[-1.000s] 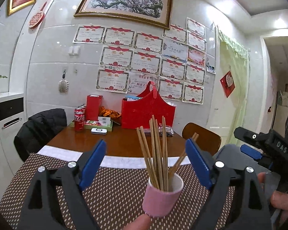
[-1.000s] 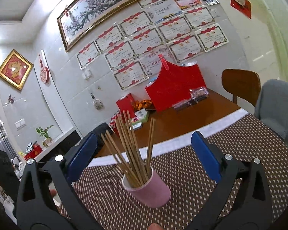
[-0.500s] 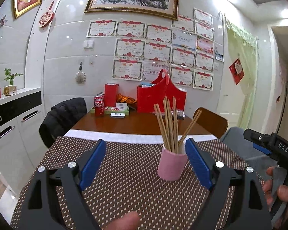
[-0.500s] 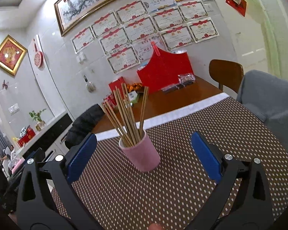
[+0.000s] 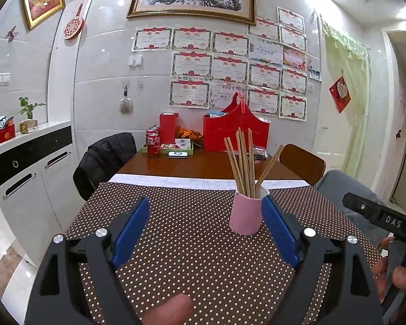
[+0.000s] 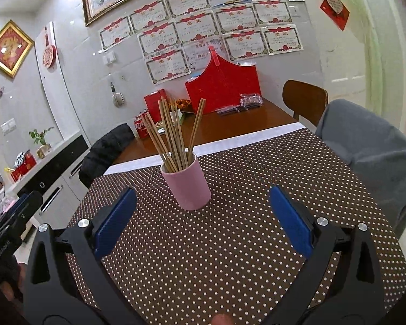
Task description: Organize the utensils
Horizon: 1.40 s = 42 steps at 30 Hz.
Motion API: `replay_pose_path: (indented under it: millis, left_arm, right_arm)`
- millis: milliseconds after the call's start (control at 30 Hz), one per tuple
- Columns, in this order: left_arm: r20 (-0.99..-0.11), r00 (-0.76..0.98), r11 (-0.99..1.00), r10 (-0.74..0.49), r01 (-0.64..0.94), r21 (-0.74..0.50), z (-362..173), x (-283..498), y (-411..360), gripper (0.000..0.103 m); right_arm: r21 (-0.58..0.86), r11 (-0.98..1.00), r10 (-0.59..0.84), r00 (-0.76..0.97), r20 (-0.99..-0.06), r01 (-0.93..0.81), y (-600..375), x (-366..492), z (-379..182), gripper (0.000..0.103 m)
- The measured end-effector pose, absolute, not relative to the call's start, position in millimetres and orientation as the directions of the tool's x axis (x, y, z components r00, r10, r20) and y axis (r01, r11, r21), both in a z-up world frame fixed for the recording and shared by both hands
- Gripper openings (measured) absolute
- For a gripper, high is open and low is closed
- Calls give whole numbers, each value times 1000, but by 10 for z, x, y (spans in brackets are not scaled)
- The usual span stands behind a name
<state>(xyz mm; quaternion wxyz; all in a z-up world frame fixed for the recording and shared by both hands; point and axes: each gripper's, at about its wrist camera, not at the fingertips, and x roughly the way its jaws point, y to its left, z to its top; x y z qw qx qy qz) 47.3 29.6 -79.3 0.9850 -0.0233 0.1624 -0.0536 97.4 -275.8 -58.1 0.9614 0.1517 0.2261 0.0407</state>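
Toward the far edge of the brown polka-dotted table mat [image 5: 192, 243], in the left wrist view, a pink cylindrical ceramic cup [image 5: 245, 214] stands upright with a bundle of light wooden chopsticks [image 5: 243, 159] rising from it, most of them near vertical and one leaning off to the right. The left gripper [image 5: 207, 233] has its blue-padded fingers [image 5: 130, 230] spread wide and holds nothing; the cup sits ahead of it and off to the right, looking just beside the right-hand pad, though whether they touch cannot be told. At the right edge of this view the other black tool, in a hand [image 5: 392, 273], shows only in part. From the right wrist view, the same cup [image 6: 186, 185] stands ahead of the right gripper [image 6: 203, 222], a little left of the midline between its fingers [image 6: 291, 222], which are also wide apart and empty. The chopsticks [image 6: 173, 135] fan upward, their long axes running up and away from the mat [image 6: 230, 243]. By my reading the right gripper is the better aligned for a straight advance, since the cup falls between its pads, while the left would need a shift to the right first.
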Motion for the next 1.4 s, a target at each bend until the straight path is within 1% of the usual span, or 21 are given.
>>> replay_pose_path:
  millis: [333,533,900,1133,1400]
  left_arm:
    - [-335,938,994,-86,60,-86,-684,269,407,84]
    - [-336,939,997,-68,53,-56,-601,130,343,84]
    - [-356,932,998,-64,58,-25,-562,35,207,84]
    - [-365,928,997,-76,68,-34,-568,57,181,84]
    - [-336,940,998,-65,55,-41,-499,54,187,84]
  right_arm:
    - [255,967,103,901,-422,9,-2624,736,-416,97]
    - [194,981,96,910,-404,-17,-2447,550,-310,97]
    - [163,987,69,920,-386,-6,-2348,432,-235,97]
    - [152,988,46,919,-392,15,-2353,436,-248,97]
    - [135,991,41,918,-393,13,-2291,474,-237,97]
